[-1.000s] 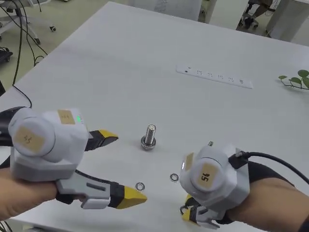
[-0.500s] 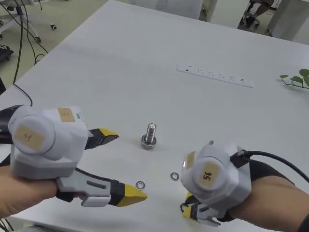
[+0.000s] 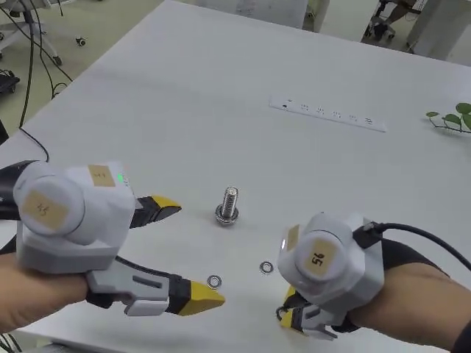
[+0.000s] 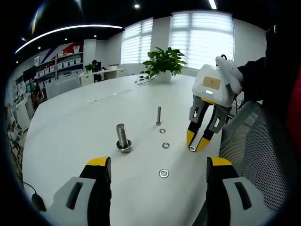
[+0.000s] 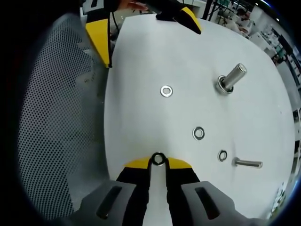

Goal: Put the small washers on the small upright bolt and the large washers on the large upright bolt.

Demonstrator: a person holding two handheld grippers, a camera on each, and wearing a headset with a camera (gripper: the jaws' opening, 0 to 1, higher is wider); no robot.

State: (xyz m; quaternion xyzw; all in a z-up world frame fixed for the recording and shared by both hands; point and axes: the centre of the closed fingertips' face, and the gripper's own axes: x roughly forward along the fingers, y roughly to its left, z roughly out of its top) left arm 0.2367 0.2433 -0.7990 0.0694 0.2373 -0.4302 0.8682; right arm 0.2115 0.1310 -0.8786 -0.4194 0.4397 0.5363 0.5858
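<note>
A large upright bolt (image 3: 229, 204) (image 4: 122, 136) (image 5: 231, 78) stands mid-table with a washer round its base. The thin small bolt (image 4: 158, 115) (image 5: 248, 163) stands beyond it, a small washer (image 4: 162, 130) (image 5: 222, 155) lying beside it. Two more washers lie loose: one (image 3: 266, 268) (image 4: 165, 145) (image 5: 198, 133) nearer the bolts, one (image 3: 214, 282) (image 4: 163, 173) (image 5: 166, 90) between the left jaws. My left gripper (image 3: 184, 251) (image 4: 159, 165) is open, pointing across the table. My right gripper (image 3: 298, 320) (image 4: 197, 141) (image 5: 159, 162) points down at the table's near edge, shut on a washer (image 5: 159, 158).
A white power strip (image 3: 327, 116) lies further back on the white table (image 3: 184, 110). A potted plant (image 3: 449, 121) (image 4: 162, 61) stands at the far right. A mesh chair seat (image 5: 61, 141) sits below the near table edge.
My right gripper has tilted slightly in place, still shut on the washer. The left gripper, bolts and loose washers have not moved.
</note>
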